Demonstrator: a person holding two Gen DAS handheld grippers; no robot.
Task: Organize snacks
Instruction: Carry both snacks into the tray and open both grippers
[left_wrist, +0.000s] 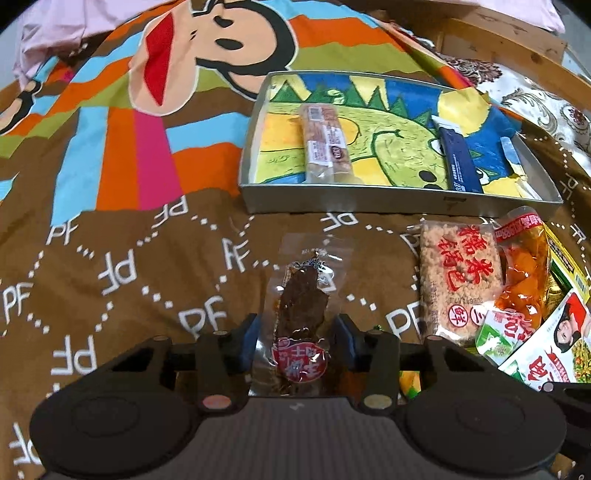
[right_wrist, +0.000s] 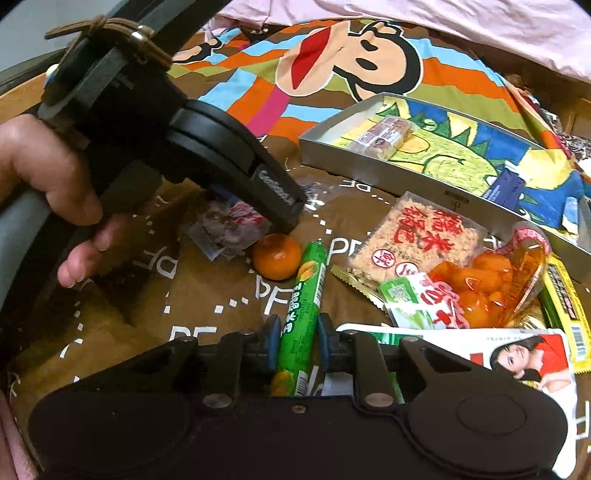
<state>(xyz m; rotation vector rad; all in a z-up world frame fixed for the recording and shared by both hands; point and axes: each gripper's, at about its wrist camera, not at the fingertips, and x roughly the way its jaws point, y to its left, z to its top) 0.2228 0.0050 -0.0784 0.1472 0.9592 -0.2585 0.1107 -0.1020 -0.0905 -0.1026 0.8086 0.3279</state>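
A clear packet of dark dried meat (left_wrist: 301, 317) with a red label lies on the brown blanket between the open fingers of my left gripper (left_wrist: 297, 334); the pads stand at its two sides. The packet also shows in the right wrist view (right_wrist: 229, 227), under the left gripper's body (right_wrist: 236, 158). A green sausage stick (right_wrist: 304, 310) lies between the fingers of my right gripper (right_wrist: 297, 339), which stand slightly apart from it. The grey tray (left_wrist: 369, 201) holds a nut bar (left_wrist: 327, 138) and a blue packet (left_wrist: 460, 158).
A rice cracker packet (right_wrist: 413, 243), an orange snack bag (right_wrist: 491, 284), a green-and-red packet (right_wrist: 421, 299), a packet with a woman's face (right_wrist: 524, 358) and a yellow packet (right_wrist: 565, 299) lie at the right. A mandarin (right_wrist: 277, 256) sits by the stick.
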